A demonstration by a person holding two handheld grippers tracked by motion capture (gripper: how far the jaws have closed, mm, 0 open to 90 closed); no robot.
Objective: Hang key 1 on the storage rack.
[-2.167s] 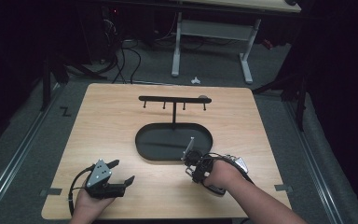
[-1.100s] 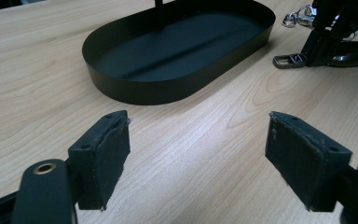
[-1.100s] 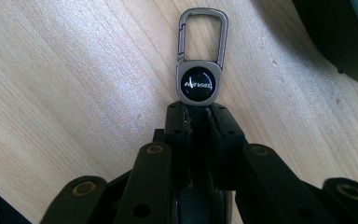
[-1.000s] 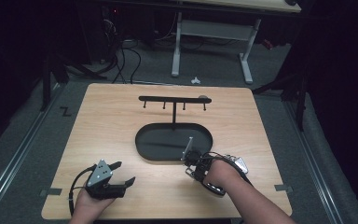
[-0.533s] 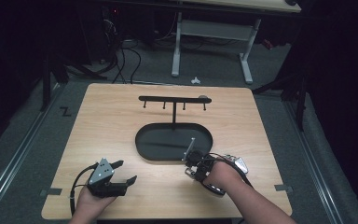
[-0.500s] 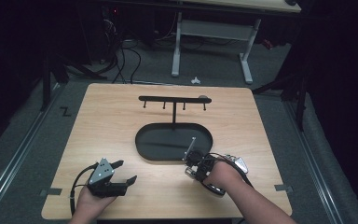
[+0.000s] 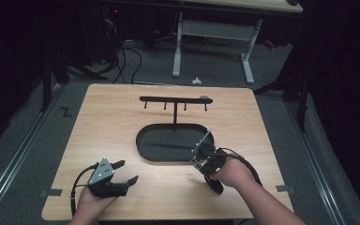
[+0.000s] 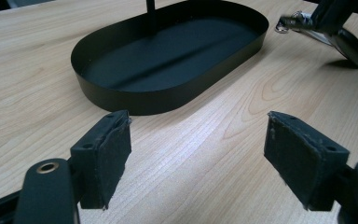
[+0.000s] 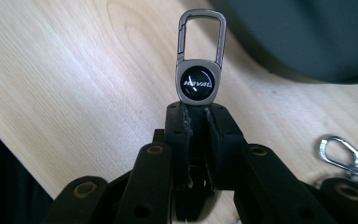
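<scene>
1. Between the earlier high views and now, the right gripper (image 7: 205,151) has lifted a little off the table (image 7: 112,117) at the tray's near right rim, while the left gripper (image 7: 122,172) has kept its place near the front left edge.
2. Seen in the right gripper view, the jaws are pressed together on the lower end of a keychain fob (image 9: 199,83), a metal tag with a dark round badge and a carabiner clip (image 9: 202,32) standing up beyond it.
3. Left gripper jaws stand wide apart with nothing between them, pads (image 8: 109,154) hovering over bare wood in front of the oval black tray (image 8: 135,100).
4. Behind the tray rises a black hook rack (image 7: 175,100), a crossbar with small pegs hanging from it; the likely aim is to hang the clip on a peg.
5. Risk: the grip takes only the fob's bottom edge, so the piece could pivot or slip out on the way up, and the narrow clip could miss the small peg.
6. A second metal clip (image 9: 342,154) lies on the table beside the right gripper, partly cut off by the jaw arms.
7. Hard to tell: the badge lettering is too blurred to read, and the pegs are tiny in the high view.
</scene>
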